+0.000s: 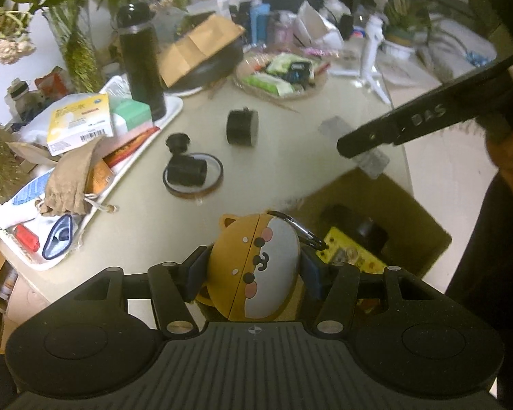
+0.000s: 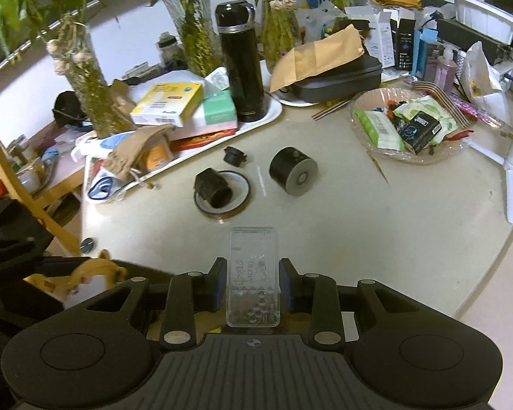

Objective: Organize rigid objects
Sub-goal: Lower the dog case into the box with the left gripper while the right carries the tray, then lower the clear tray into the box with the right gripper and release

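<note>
My left gripper is shut on an orange and grey dog-faced case with a silver carabiner, held above the table edge beside an open cardboard box. My right gripper is shut on a clear plastic case, held above the table's near edge. On the table lie a black cylinder, a black ring-shaped part resting on a tape ring, and a small black cap. In the left wrist view the right gripper's finger reaches in from the right, with the clear case below it.
A white tray at the back left holds a black flask, boxes and a cloth pouch. A woven basket of packets sits at right, a white tripod beyond it. Vases with plants line the back. The box holds a yellow item.
</note>
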Motion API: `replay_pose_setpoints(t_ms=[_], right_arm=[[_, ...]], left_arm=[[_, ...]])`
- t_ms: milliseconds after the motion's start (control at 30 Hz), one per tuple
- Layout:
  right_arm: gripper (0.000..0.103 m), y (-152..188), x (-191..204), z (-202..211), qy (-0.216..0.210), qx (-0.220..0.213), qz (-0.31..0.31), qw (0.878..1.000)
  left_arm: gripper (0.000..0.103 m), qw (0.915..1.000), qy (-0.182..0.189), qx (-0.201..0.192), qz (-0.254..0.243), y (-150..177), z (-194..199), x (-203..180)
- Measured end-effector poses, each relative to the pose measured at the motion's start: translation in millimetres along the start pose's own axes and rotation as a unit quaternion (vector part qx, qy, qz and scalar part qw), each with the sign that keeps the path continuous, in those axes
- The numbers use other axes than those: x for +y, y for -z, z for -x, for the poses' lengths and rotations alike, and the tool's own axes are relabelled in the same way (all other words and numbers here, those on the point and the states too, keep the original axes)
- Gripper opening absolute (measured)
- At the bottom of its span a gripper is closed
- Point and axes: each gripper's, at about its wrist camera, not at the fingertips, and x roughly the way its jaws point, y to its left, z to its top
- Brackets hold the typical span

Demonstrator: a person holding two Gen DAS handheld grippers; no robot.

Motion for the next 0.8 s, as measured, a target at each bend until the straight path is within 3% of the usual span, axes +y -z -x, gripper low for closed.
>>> replay_pose_setpoints(t_ms=[333,500,800], right_arm=[[0.035,11.7,-3.0,20.2,-0.017,-0.011,-0.013,1.0],[0.035,15.2,-4.8,25.8,-0.02,-0.014,-0.018,1.0],[0.035,24.0,-0.9,24.6,-0.036,-0.005,-0.023,0.999]], left_arm=[[0.056,0.997,0.005,0.046,-0.063,8.7,-11.3,-18.2],[0.057,0.997,0.0,0.027,-0.073,10.6,-2.3,-22.2],[0.057,0.9989,-0.027,-0.015,-0.036,11.2,27.2,-11.1]])
